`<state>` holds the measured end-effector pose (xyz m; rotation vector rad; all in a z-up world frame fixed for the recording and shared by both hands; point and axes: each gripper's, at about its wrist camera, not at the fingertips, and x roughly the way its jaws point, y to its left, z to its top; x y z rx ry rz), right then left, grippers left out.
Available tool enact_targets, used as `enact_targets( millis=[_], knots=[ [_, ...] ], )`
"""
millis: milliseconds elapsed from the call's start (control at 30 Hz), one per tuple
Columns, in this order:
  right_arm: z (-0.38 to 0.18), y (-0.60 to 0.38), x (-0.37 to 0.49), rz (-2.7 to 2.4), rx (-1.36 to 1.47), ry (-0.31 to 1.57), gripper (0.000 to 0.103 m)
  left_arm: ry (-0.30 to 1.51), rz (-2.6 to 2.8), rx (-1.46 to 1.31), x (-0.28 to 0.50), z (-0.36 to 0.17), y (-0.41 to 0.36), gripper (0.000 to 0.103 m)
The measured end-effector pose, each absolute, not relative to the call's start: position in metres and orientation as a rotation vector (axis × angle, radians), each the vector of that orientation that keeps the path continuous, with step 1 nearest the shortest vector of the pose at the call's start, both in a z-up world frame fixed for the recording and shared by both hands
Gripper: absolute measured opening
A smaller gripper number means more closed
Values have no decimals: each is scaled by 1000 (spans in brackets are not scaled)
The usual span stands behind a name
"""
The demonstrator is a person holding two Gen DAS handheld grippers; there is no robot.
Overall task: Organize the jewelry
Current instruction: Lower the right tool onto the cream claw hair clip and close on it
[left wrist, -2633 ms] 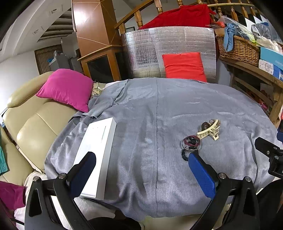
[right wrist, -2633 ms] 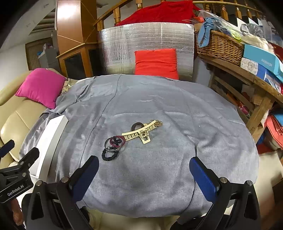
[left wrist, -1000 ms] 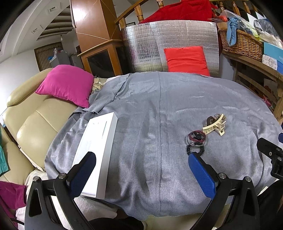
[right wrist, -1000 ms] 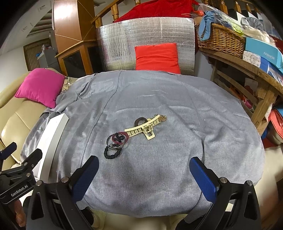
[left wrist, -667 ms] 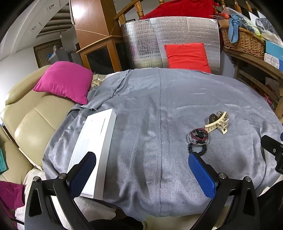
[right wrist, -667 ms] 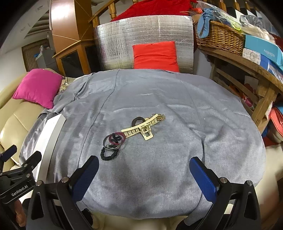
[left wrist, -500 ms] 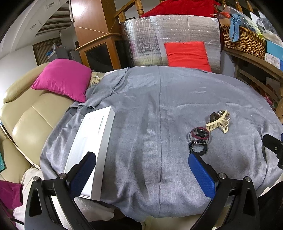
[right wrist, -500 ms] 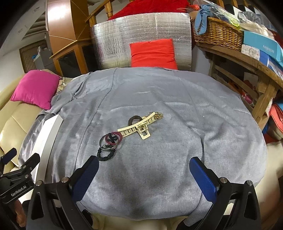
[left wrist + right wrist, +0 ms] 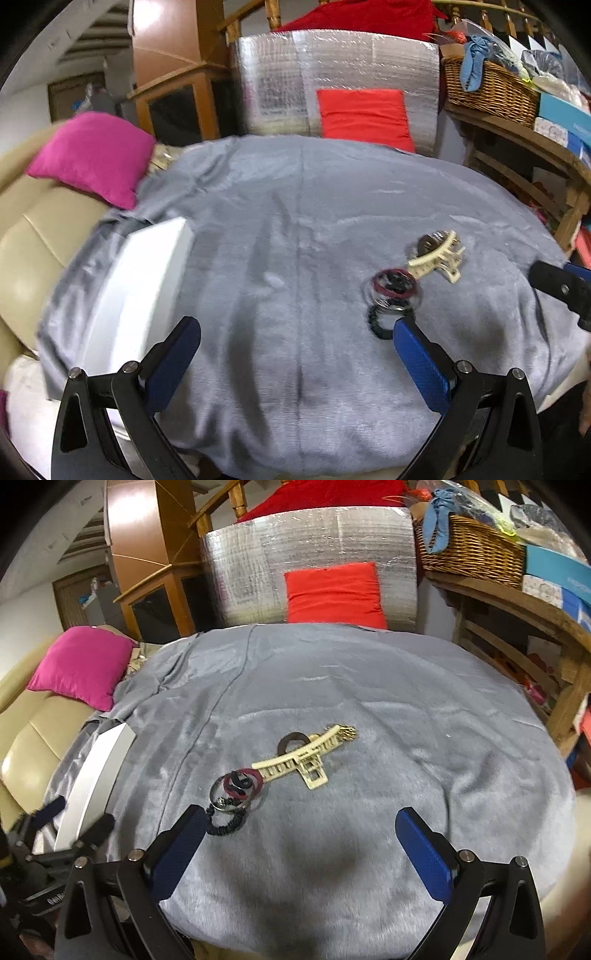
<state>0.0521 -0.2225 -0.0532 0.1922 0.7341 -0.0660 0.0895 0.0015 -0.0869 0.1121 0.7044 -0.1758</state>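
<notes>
A blurred flat white box (image 9: 136, 291) lies on the grey cloth (image 9: 295, 221), well apart from what looks like a cream hair claw (image 9: 437, 256).

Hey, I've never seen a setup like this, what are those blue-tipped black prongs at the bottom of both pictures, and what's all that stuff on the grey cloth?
Those prongs are two hand-held grippers; each carries a camera looking along its fingers. One picture is from the left gripper, the other from the right gripper. Both are open and hold nothing. On the grey cloth lie a cream hair claw clip, a few rings and bands, a black coiled hair tie and a closed white box at the left edge.
</notes>
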Motion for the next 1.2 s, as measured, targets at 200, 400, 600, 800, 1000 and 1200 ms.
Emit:
enact_targets(
  millis=[200, 400, 600, 800, 1000, 1200],
  knots=[
    [-71, -234, 87, 5, 247, 766, 97, 761, -184, 100, 109, -104, -3, 103],
    [-91, -246, 119, 46, 307, 831, 89, 811, -200, 138, 130, -115, -17, 103],
    [-117, -255, 153, 74, 338, 927, 75, 861, -236, 183, 151, -124, -32, 103],
    [-130, -259, 177, 101, 335, 956, 68, 923, -256, 162, 176, -131, -34, 103],
    [-144, -257, 193, 131, 356, 1005, 54, 947, -274, 155, 181, -135, -36, 103],
    [-148, -261, 196, 121, 354, 1005, 33, 948, -300, 187, 181, -136, -43, 103]
  ],
)
